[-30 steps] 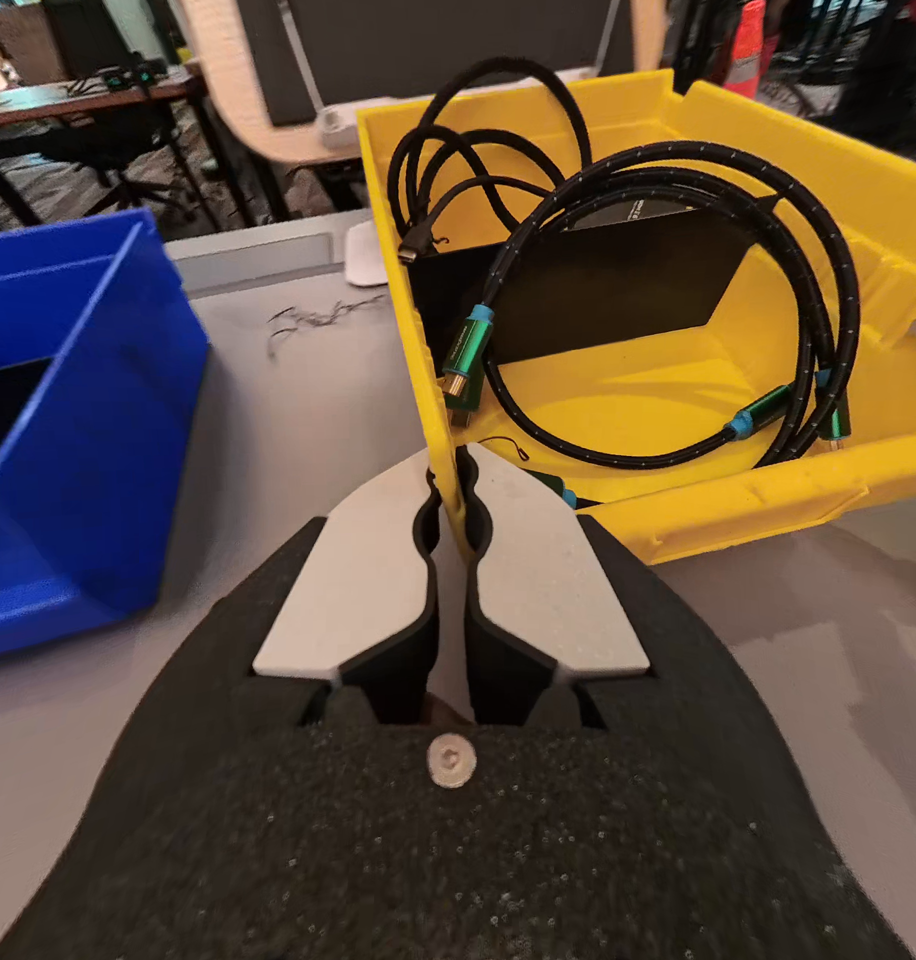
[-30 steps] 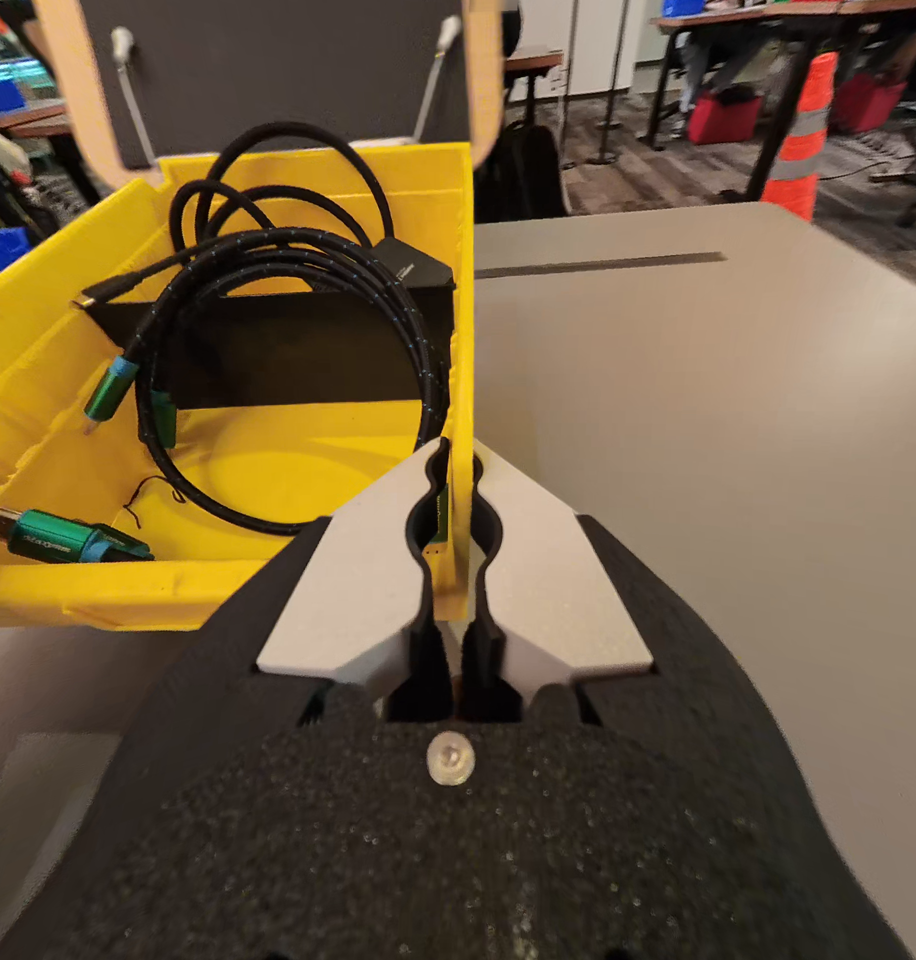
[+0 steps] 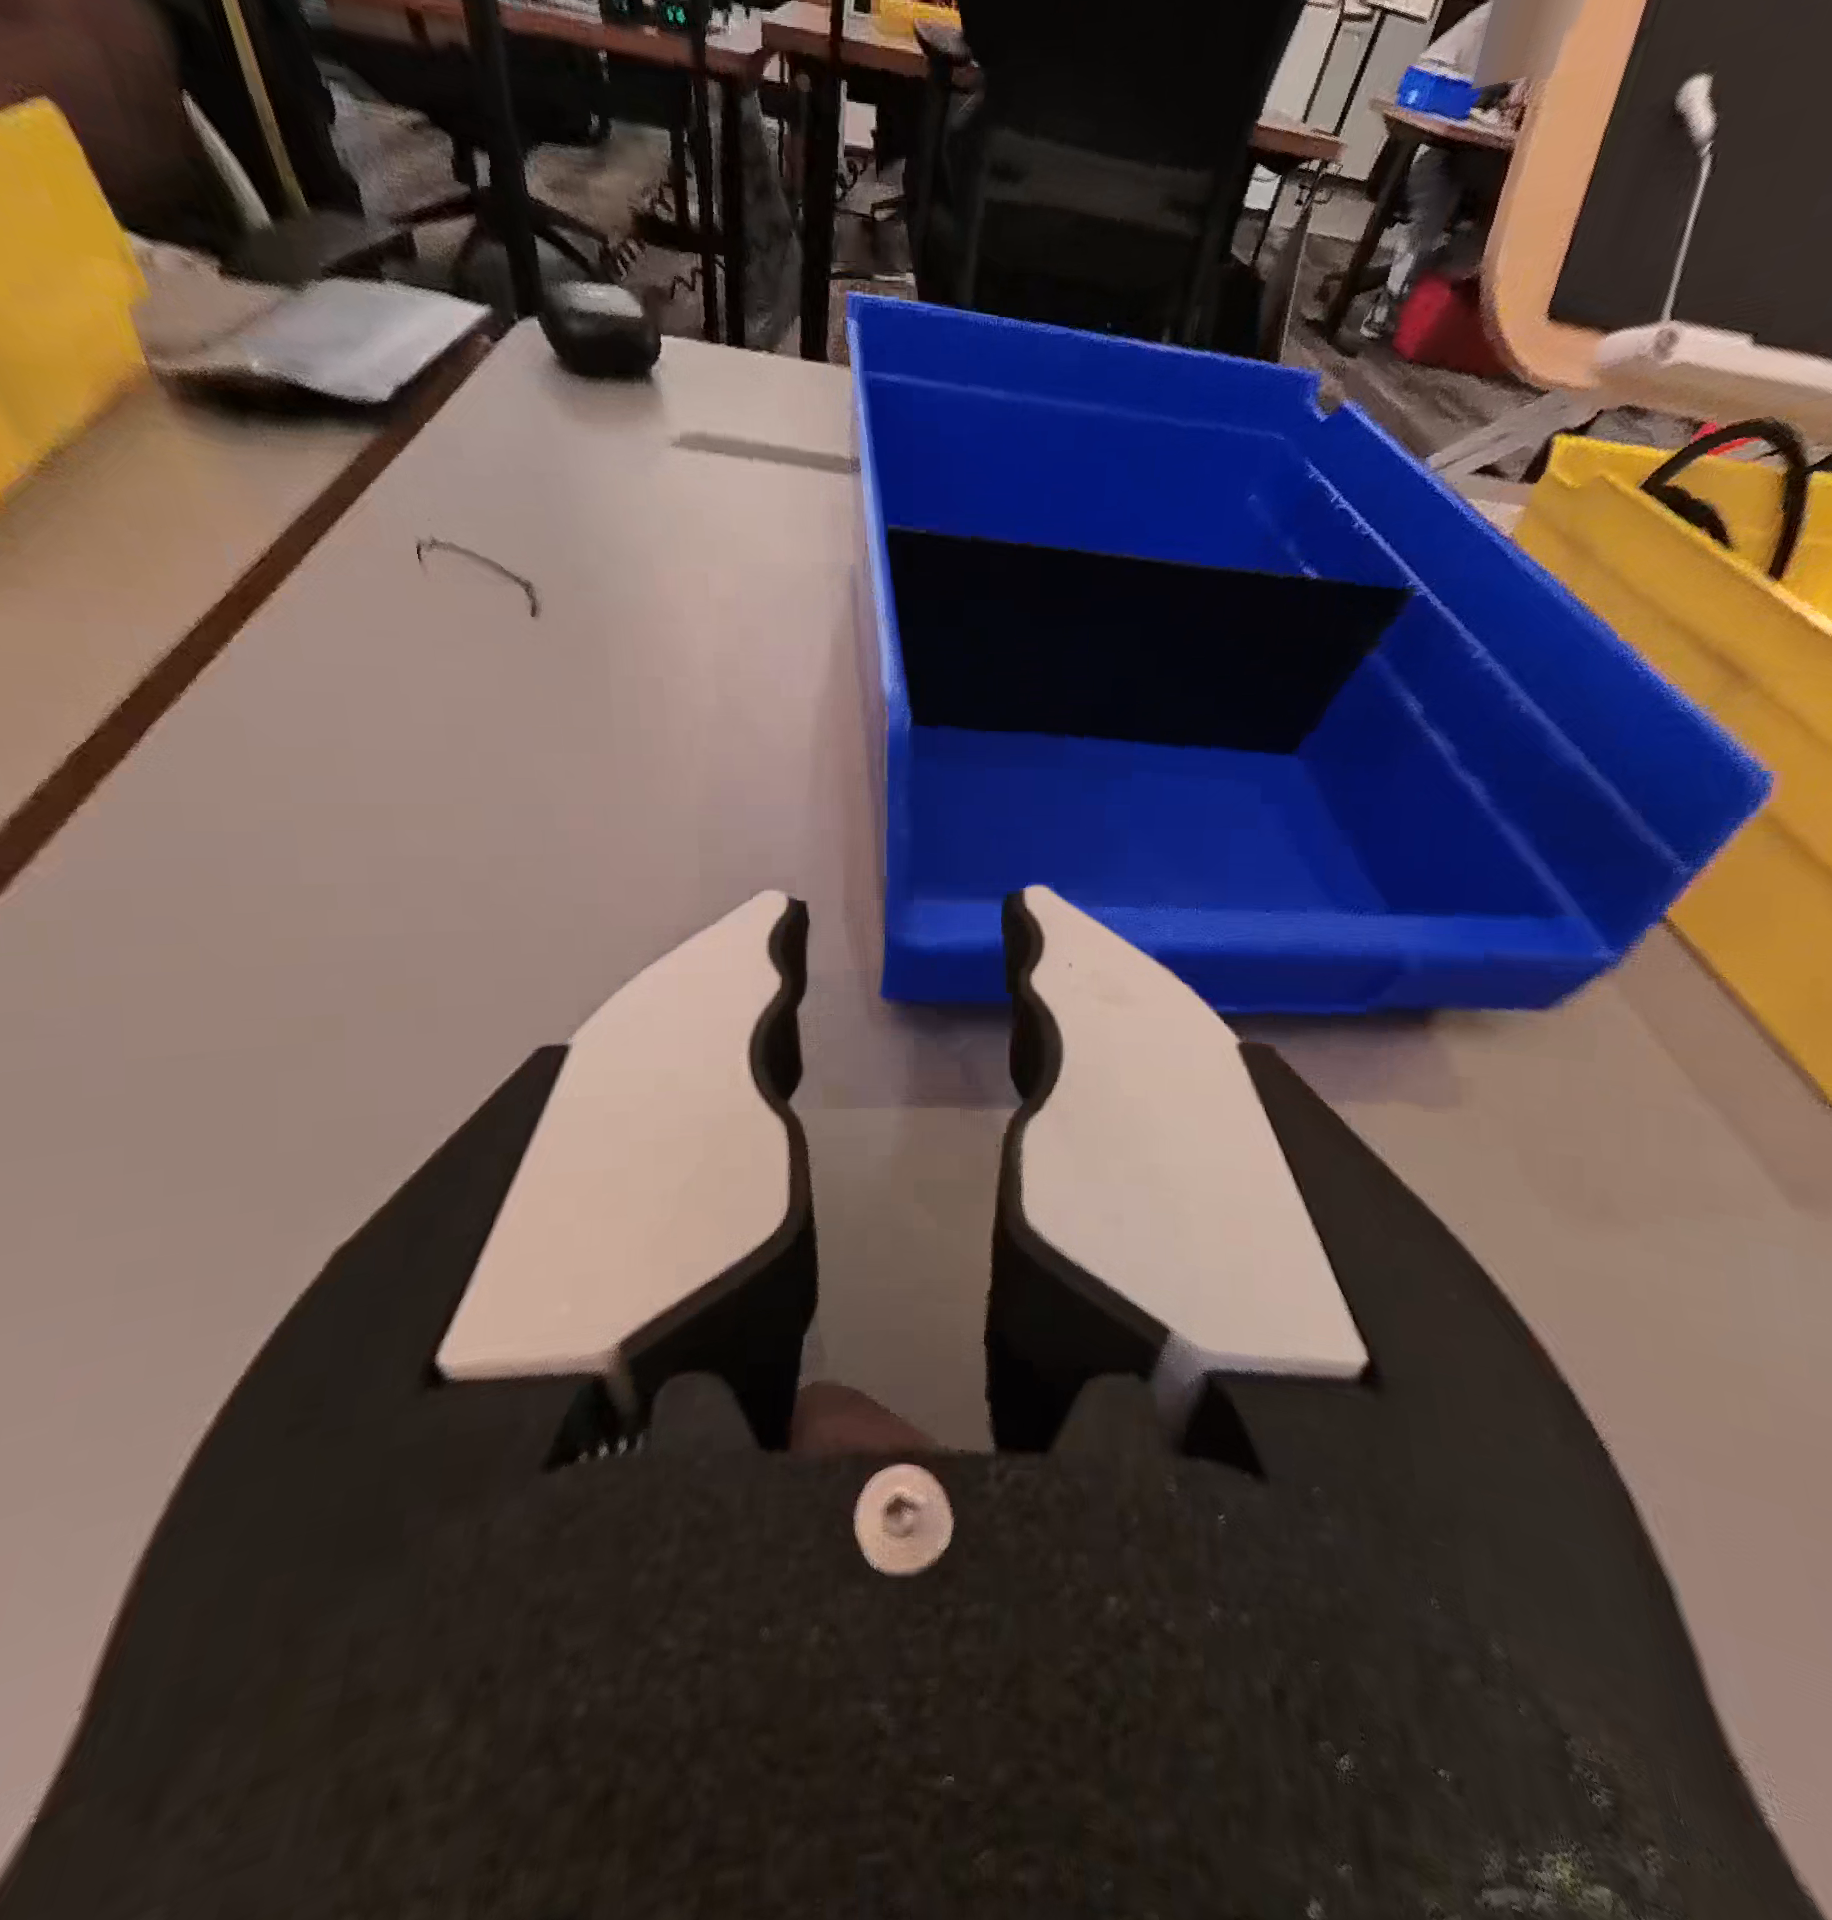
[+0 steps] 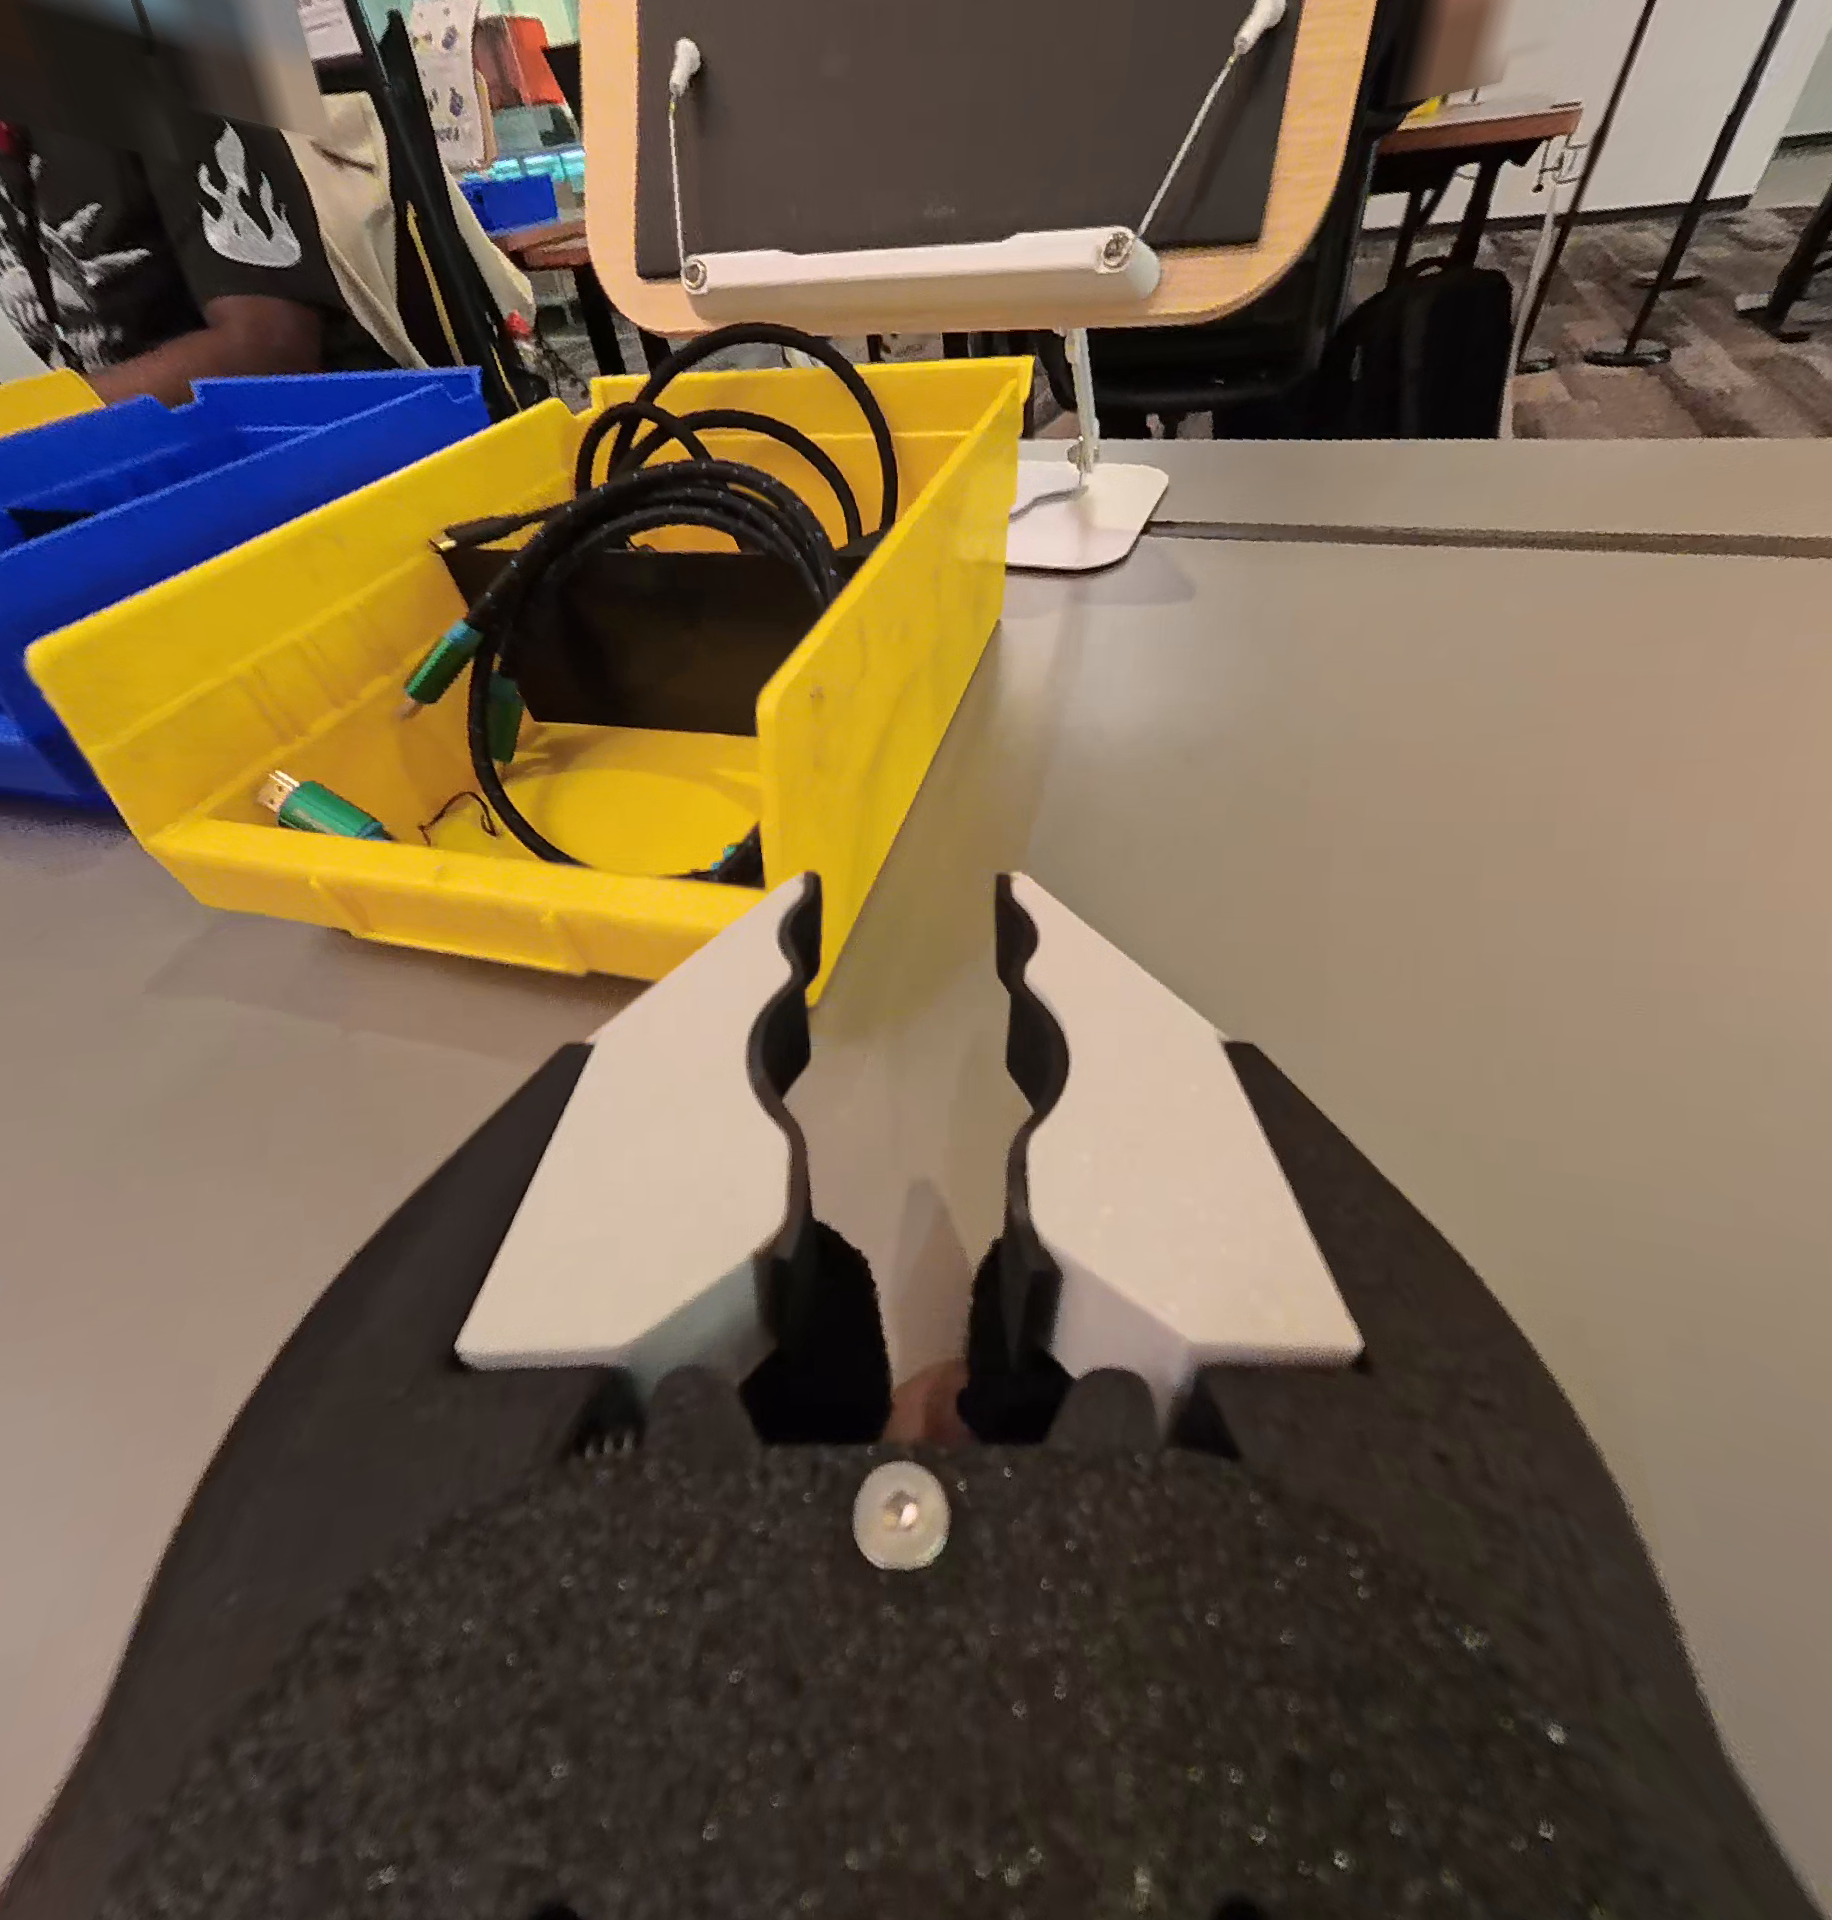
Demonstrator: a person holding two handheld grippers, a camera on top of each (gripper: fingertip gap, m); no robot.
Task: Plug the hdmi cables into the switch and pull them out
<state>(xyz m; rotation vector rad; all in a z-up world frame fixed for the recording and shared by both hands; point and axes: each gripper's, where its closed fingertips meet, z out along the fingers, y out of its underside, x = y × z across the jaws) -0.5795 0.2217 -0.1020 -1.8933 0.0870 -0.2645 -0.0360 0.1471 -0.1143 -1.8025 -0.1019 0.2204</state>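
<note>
Several black braided hdmi cables (image 4: 673, 582) with green plugs lie coiled in the yellow bin (image 4: 860, 727); left gripper (image 3: 904, 914) and right gripper (image 4: 907, 894) gape empty.

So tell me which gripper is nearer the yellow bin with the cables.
Right. The right gripper sits open just off the yellow bin's near corner. The left gripper faces the blue bin, with the yellow one beyond it.

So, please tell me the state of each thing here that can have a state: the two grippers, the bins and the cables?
Left gripper: open, holding nothing.
Right gripper: open, holding nothing.
Yellow bin: on the table, holding the cables.
HDMI cables: coiled in the yellow bin, green plugs free.
Green HDMI plug: loose on the bin floor, unplugged.
Blue bin: on the table, nothing visible in front of its black divider.
</note>
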